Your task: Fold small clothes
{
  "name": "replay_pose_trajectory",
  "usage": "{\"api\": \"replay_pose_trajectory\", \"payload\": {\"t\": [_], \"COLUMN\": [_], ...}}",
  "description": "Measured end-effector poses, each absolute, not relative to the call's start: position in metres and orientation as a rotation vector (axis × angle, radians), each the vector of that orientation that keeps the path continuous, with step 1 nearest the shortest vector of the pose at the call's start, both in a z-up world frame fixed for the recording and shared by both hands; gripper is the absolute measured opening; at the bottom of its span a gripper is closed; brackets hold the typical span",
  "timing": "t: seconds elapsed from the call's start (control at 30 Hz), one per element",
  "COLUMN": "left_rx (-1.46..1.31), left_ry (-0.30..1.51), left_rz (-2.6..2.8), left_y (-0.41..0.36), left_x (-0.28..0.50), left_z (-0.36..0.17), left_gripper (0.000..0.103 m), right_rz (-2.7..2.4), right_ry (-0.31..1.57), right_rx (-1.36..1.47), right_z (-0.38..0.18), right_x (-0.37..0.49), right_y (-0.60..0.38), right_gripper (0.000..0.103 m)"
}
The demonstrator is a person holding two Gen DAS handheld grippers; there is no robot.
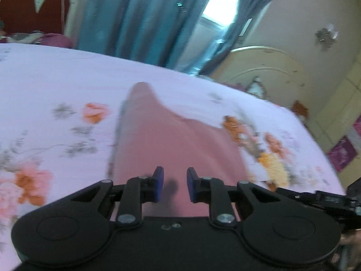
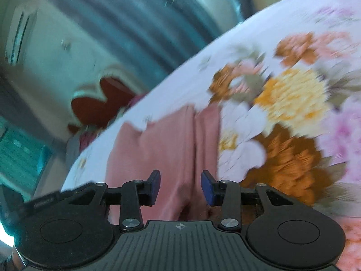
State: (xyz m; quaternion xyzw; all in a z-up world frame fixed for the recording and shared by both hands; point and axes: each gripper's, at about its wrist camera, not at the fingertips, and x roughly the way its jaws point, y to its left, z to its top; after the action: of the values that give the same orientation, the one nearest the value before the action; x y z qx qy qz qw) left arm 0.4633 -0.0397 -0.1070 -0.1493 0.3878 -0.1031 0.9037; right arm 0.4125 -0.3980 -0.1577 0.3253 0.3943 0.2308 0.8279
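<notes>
A small dusty-pink garment (image 1: pixel 167 140) lies on the floral bedsheet (image 1: pixel 56 79), stretching away from me with a narrow far end. My left gripper (image 1: pixel 175 184) is open just above its near end, with nothing between the blue pads. In the right wrist view the same pink garment (image 2: pixel 162 149) shows a lengthwise crease or fold line. My right gripper (image 2: pixel 180 186) is open over its near edge and holds nothing. Both views are motion-blurred.
The bed's pale pink sheet (image 2: pixel 293 90) has large orange, yellow and pink flowers. Teal curtains (image 1: pixel 140 18) hang behind the bed. A red heart-shaped headboard (image 1: pixel 33 6) is at the far left. The right gripper's body (image 1: pixel 327 201) shows at the left view's right edge.
</notes>
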Motion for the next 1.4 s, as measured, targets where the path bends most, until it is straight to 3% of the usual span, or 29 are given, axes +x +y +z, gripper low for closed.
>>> {"api": "replay_pose_trajectory", "payload": {"t": [0.13, 0.27, 0.33, 0.67, 0.7, 0.73, 0.83, 0.9, 0.97, 1.03, 1.1, 1.13, 1.23, 1.27, 1.3, 1.4], "left_rx": [-0.372, -0.367, -0.364, -0.411, -0.409, -0.406, -0.369, -0.321, -0.314, -0.290, -0.289, -0.289, -0.325, -0.340, -0.346, -0.312], "left_ry": [0.879, 0.849, 0.808, 0.844, 0.854, 0.852, 0.790, 0.809, 0.824, 0.819, 0.805, 0.798, 0.802, 0.812, 0.824, 0.798], "left_rz": [-0.206, -0.229, -0.254, -0.281, -0.289, -0.301, -0.341, -0.345, -0.345, -0.353, -0.367, -0.372, -0.365, -0.367, -0.371, -0.379], "left_y": [-0.020, -0.022, -0.020, 0.004, 0.004, 0.004, 0.001, -0.005, -0.008, -0.009, -0.006, -0.004, 0.003, 0.003, 0.003, -0.005], "left_x": [0.470, 0.467, 0.467, 0.523, 0.527, 0.530, 0.524, 0.523, 0.525, 0.525, 0.524, 0.526, 0.538, 0.542, 0.546, 0.549], "left_z": [-0.138, -0.131, -0.126, -0.142, -0.146, -0.147, -0.139, -0.145, -0.152, -0.148, -0.143, -0.141, -0.143, -0.145, -0.146, -0.142], "left_gripper": [0.013, 0.009, 0.016, 0.016, 0.016, 0.016, 0.016, 0.015, 0.015, 0.014, 0.015, 0.016, 0.017, 0.017, 0.017, 0.020], "right_rz": [0.506, 0.491, 0.486, 0.513, 0.512, 0.509, 0.461, 0.411, 0.395, 0.387, 0.365, 0.348, 0.338, 0.322, 0.307, 0.310], "right_ry": [0.895, 0.878, 0.874, 0.940, 0.930, 0.926, 0.769, 0.740, 0.865, 0.854, 0.837, 0.825, 0.845, 0.845, 0.829, 0.724], "right_rx": [0.643, 0.582, 0.543, 0.479, 0.448, 0.410, 0.319, 0.285, 0.309, 0.359, 0.390, 0.407, 0.459, 0.456, 0.437, 0.400], "right_z": [-0.168, -0.171, -0.170, -0.186, -0.185, -0.184, -0.153, -0.153, -0.182, -0.184, -0.179, -0.179, -0.185, -0.187, -0.184, -0.161], "right_x": [0.426, 0.436, 0.446, 0.504, 0.505, 0.505, 0.478, 0.464, 0.475, 0.476, 0.478, 0.480, 0.497, 0.502, 0.504, 0.496], "right_y": [-0.379, -0.370, -0.364, -0.332, -0.328, -0.323, -0.327, -0.333, -0.336, -0.343, -0.349, -0.353, -0.360, -0.360, -0.358, -0.365], "right_gripper": [0.041, 0.041, 0.041, 0.041, 0.032, 0.011, 0.009, 0.009, 0.009, 0.010, 0.019, 0.030, 0.031, 0.024, 0.002, 0.004]}}
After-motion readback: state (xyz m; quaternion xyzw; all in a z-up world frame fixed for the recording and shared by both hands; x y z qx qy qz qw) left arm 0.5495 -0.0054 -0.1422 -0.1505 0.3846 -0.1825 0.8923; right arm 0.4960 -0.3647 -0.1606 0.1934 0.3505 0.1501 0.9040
